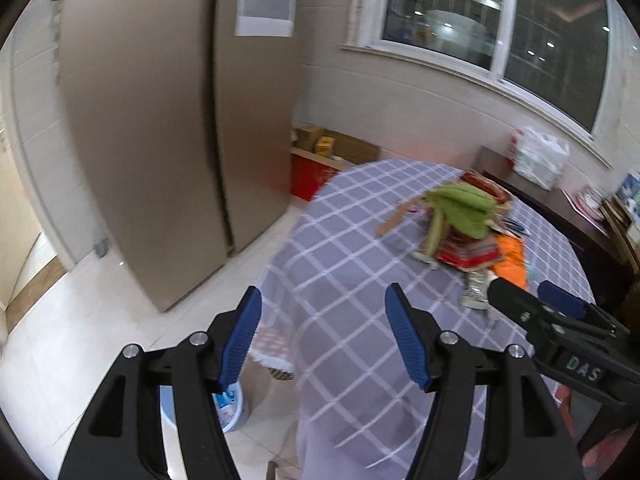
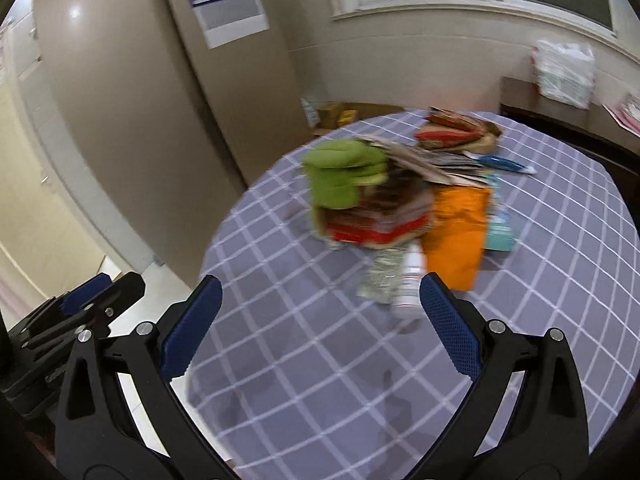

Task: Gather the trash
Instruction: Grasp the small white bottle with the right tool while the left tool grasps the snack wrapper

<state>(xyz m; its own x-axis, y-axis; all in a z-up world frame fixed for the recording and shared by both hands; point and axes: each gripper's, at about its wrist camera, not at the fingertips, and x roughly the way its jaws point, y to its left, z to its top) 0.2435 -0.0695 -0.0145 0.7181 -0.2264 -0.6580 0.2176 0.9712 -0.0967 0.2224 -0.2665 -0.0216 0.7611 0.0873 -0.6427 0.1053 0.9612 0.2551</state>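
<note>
Trash pile (image 2: 400,200) lies at twelve o'clock on the worktop (image 2: 320,360); we approach, both jaws wide open and empty, crumpled wrapper (image 2: 380,280) likely first.

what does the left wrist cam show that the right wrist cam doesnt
Only the left wrist view shows the pale blue bin on the floor beside the table, and the red box by the far wall.

Only the right wrist view shows the white bottle lying at the near edge of the pile, and the teal packet beside the orange bag.

Both show the checked tablecloth, the green cloth on top of the pile, the white plastic bag on the sideboard, and both grippers, left gripper and right gripper, open and empty.
</note>
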